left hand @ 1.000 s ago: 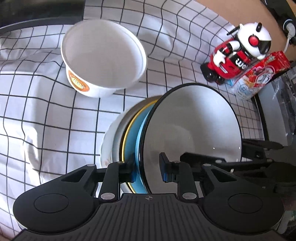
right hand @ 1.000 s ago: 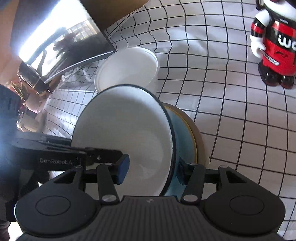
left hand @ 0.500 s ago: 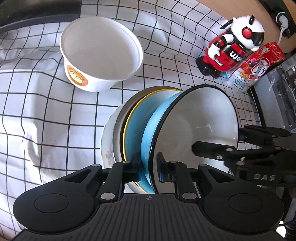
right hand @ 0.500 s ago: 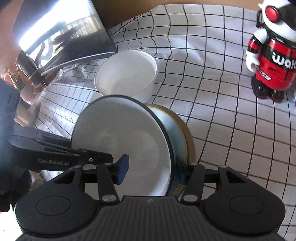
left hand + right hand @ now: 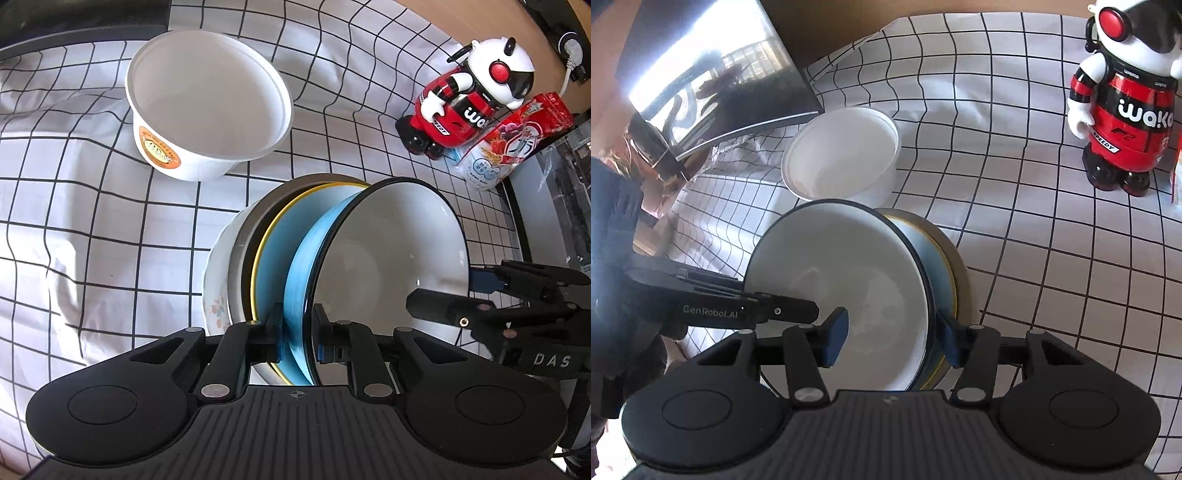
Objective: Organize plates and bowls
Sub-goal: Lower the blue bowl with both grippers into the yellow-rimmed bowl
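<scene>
A blue bowl [image 5: 391,258] with a white inside and a dark rim stands tilted on edge against a stack of plates [image 5: 258,258]: one yellow-rimmed blue, one grey, one white with flowers. My left gripper [image 5: 298,332] is shut on the bowl's near wall, one pad outside and one inside. My right gripper [image 5: 890,339] is shut on the opposite side of the same bowl [image 5: 849,288], one finger inside it and the other behind its blue wall. In the left wrist view the right gripper [image 5: 447,291] comes in from the right. A white paper tub [image 5: 207,99] stands empty behind the stack.
A white cloth with a black grid [image 5: 92,221] covers the table. A red and white toy robot [image 5: 465,99] and a snack packet [image 5: 506,144] stand at the far right. A dark shiny screen [image 5: 713,74] leans beyond the paper tub [image 5: 842,155].
The left gripper's jaws have come together on the bowl's wall, having stood apart around it before. The right gripper has drawn back and up a little with the bowl.
</scene>
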